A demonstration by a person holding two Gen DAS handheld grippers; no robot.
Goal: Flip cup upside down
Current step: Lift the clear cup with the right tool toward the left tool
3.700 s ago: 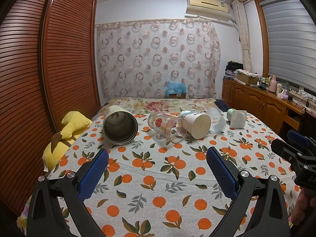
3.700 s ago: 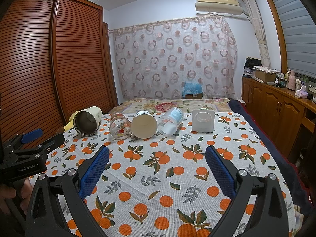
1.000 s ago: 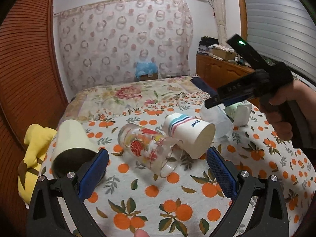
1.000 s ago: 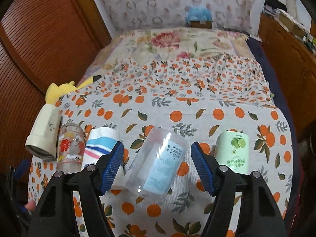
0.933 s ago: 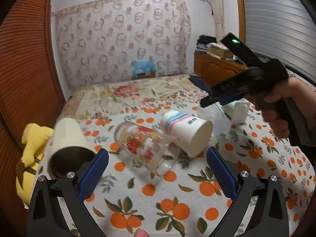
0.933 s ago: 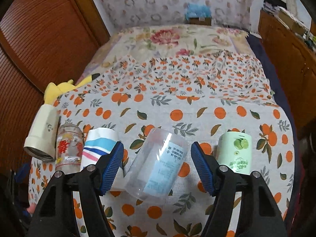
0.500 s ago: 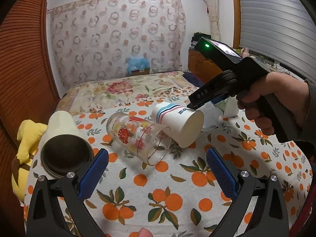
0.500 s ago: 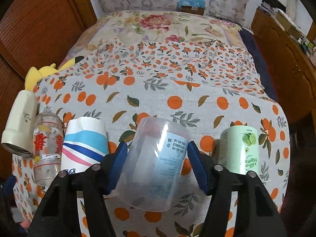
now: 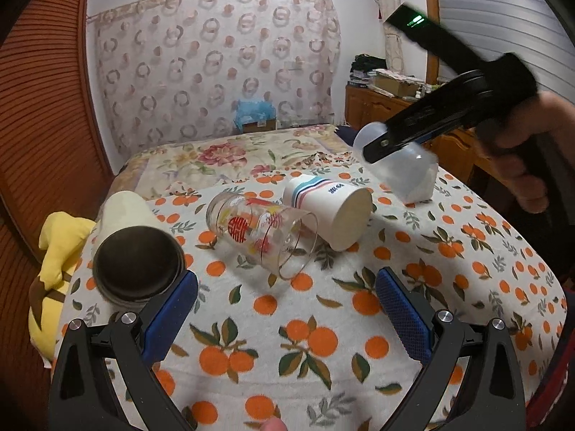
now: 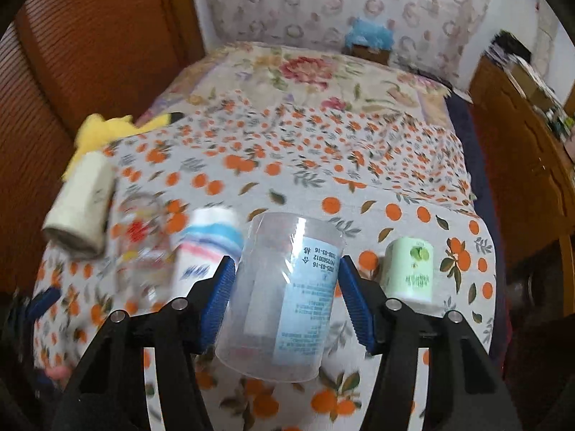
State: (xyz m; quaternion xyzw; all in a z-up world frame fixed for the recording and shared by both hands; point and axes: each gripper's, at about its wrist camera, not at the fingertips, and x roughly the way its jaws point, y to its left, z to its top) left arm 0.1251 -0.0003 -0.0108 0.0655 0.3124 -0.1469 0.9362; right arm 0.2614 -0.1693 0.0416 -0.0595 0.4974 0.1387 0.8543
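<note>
The right hand-held gripper pinches the clear plastic cup at mid-wall, lifted above the bed, beside the green cup. Likely light, thin-walled, slippery: grip gently. The left hand-held gripper is spread, empty.

The left gripper stood open, empty, above an orange-print cloth. A glass, paper cup and cream mug lay sideways. The right gripper clamped a clear plastic cup, raised and tilted.
</note>
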